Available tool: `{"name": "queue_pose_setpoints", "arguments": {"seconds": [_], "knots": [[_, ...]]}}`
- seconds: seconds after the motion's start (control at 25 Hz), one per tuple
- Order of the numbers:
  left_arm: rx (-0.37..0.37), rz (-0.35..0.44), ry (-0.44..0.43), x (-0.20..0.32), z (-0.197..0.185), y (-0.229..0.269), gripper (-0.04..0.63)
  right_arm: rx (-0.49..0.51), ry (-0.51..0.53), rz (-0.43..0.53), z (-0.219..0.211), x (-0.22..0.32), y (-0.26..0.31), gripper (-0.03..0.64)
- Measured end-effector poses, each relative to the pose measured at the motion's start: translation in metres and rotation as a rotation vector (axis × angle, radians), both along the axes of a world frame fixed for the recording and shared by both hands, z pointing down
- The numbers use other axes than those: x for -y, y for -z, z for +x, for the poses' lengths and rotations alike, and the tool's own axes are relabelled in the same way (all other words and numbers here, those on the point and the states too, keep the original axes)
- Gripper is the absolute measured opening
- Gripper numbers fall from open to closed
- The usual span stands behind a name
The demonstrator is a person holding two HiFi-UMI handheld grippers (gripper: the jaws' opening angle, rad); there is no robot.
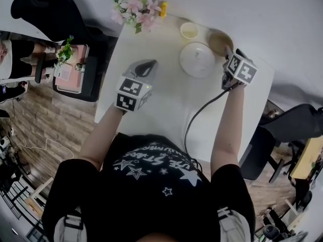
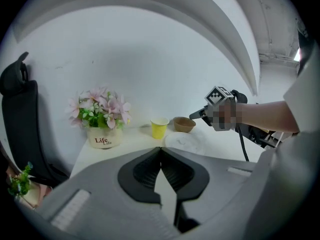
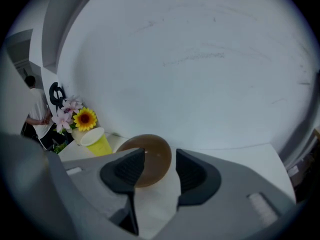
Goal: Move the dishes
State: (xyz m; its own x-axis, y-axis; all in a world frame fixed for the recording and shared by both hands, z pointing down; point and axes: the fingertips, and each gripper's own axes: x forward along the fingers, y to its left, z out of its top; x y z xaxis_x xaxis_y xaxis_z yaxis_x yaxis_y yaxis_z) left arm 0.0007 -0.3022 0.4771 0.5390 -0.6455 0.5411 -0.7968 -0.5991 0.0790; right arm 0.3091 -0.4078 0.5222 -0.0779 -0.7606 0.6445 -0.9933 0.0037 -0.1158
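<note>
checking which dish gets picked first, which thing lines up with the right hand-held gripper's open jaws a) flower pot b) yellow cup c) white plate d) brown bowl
d: in the right gripper view the brown bowl shows through the gap between the parted jaws of the right hand-held gripper, while the yellow cup sits off to the left.

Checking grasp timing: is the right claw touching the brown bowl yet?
Cannot tell. Right gripper view: the open right claw frames the bowl; one pad covers its rim, hiding any contact.
</note>
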Motion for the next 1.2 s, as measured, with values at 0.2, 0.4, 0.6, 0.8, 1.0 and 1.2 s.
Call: {"name": "queue_pose_setpoints", "arguments": {"seconds": [0.2, 0.4, 0.6, 0.8, 1.0, 1.2], "knots": [[0.01, 0.049, 0.041, -0.024, -0.007, 0.018, 0.011, -0.074, 0.064, 0.143, -0.009, -0.017, 0.043, 0.201], [0.018, 0.08, 0.066, -0.053, -0.012, 0.028, 0.011, -0.168, 0.135, 0.288, -0.027, -0.049, 0.081, 0.201], [-0.004, 0.086, 0.056, -0.076, -0.01, 0.031, 0.011, -0.175, 0.173, 0.332, -0.054, -0.09, 0.091, 0.149], [-0.031, 0.09, 0.038, -0.103, -0.013, 0.033, 0.011, -0.192, 0.159, 0.315, -0.068, -0.13, 0.091, 0.08], [-0.047, 0.107, 0.017, -0.139, -0.028, 0.046, 0.011, -0.222, 0.139, 0.309, -0.081, -0.171, 0.099, 0.005], [-0.064, 0.124, -0.001, -0.177, -0.046, 0.058, 0.011, -0.237, 0.132, 0.307, -0.104, -0.216, 0.105, 0.005]]}}
